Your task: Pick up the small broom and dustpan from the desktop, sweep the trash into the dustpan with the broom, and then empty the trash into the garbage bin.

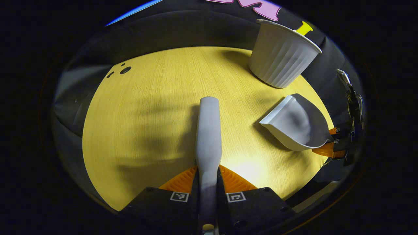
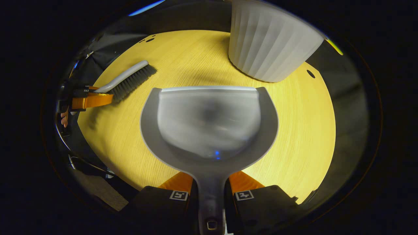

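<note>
My left gripper point(image 1: 208, 179) is shut on the handle of the small grey broom point(image 1: 208, 130), which points forward over the round wooden table point(image 1: 147, 124). In the right gripper view that broom point(image 2: 129, 79) shows its dark bristles near the table's left edge, held by the left gripper point(image 2: 93, 99). The right gripper point(image 2: 210, 183) is shut on the handle of the grey dustpan point(image 2: 209, 120), whose pan looks empty and hangs just above the table point(image 2: 303, 130). The dustpan point(image 1: 295, 122) also appears in the left gripper view, with the right gripper point(image 1: 328, 148) behind it. I see no trash on the wood.
A white ribbed garbage bin point(image 1: 282, 55) stands at the far right of the table, just beyond the dustpan; it looms close in the right gripper view point(image 2: 267, 42). Small dark holes point(image 1: 125, 70) mark the tabletop at the far left. Black cloth surrounds the table.
</note>
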`<state>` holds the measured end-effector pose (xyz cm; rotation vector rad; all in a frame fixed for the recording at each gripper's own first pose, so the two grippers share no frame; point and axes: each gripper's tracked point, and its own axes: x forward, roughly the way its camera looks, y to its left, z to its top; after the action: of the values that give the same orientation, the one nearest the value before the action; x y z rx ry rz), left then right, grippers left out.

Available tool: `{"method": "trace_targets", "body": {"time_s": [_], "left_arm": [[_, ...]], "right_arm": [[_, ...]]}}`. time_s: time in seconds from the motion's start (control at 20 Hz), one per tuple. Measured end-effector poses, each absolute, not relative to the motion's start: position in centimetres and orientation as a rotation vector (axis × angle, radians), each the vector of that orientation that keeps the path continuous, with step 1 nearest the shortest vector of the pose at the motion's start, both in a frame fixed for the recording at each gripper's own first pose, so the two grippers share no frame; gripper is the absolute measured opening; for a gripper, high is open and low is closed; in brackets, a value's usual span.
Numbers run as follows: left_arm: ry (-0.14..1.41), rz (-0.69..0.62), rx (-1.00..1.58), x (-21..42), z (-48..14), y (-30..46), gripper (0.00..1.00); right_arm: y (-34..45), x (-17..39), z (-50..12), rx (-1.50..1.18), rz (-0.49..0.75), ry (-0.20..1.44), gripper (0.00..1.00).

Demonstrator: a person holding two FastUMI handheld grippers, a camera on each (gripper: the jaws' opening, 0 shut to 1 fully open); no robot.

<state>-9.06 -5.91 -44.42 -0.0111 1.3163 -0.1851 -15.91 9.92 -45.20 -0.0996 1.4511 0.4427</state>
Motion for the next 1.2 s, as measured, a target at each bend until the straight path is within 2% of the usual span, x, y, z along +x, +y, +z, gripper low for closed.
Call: {"method": "trace_targets", "body": {"time_s": [0.05, 0.4, 0.5, 0.55, 0.6, 0.65, 0.7, 0.75, 0.8, 0.9, 1.05, 1.1, 1.15, 1.2], "left_arm": [[1.318, -0.181, 0.000, -9.0, -44.4, -5.8, 0.28], [1.334, -0.168, 0.059, -9.5, -44.6, -5.4, 0.28], [1.343, -0.162, 0.084, -9.7, -44.9, -5.3, 0.32], [1.348, -0.161, 0.090, -9.8, -45.0, -5.2, 0.28], [1.350, -0.159, 0.094, -9.9, -45.0, -5.1, 0.32], [1.350, -0.155, 0.100, -9.8, -45.0, -5.0, 0.32], [1.352, -0.149, 0.110, -9.8, -45.0, -4.7, 0.30], [1.350, -0.144, 0.122, -9.8, -45.0, -4.4, 0.34], [1.347, -0.148, 0.131, -9.7, -44.8, -4.4, 0.32], [1.334, -0.156, 0.147, -9.4, -44.5, -4.2, 0.34], [1.321, -0.163, 0.167, -9.4, -43.9, -4.1, 0.49], [1.315, -0.164, 0.176, -9.3, -43.7, -4.2, 0.52], [1.304, -0.165, 0.183, -9.3, -43.3, -4.2, 0.55], [1.293, -0.164, 0.187, -9.2, -42.9, -4.2, 0.54]], "right_arm": [[10.1, -16.1, -45.3, -0.096, 0.442, 1.457, 0.37], [10.2, -16.6, -45.2, -0.071, 0.436, 1.484, 0.39], [10.3, -16.4, -45.1, -0.063, 0.434, 1.475, 0.39], [10.4, -16.4, -45.1, -0.055, 0.433, 1.472, 0.39], [10.5, -16.3, -45.1, -0.047, 0.435, 1.469, 0.46], [10.5, -16.3, -45.0, -0.042, 0.436, 1.466, 0.40], [10.5, -16.3, -44.9, -0.037, 0.437, 1.461, 0.41], [10.4, -16.3, -44.7, -0.030, 0.435, 1.455, 0.41], [10.4, -16.4, -44.2, -0.022, 0.433, 1.453, 0.41], [10.0, -16.5, -43.4, -0.017, 0.415, 1.456, 0.44], [9.7, -16.0, -41.8, 0.023, 0.406, 1.421, 0.47], [9.7, -15.5, -40.8, 0.042, 0.409, 1.395, 0.56], [9.8, -15.1, -39.8, 0.056, 0.419, 1.366, 0.47], [9.9, -14.5, -38.5, 0.063, 0.423, 1.325, 0.48]]}}
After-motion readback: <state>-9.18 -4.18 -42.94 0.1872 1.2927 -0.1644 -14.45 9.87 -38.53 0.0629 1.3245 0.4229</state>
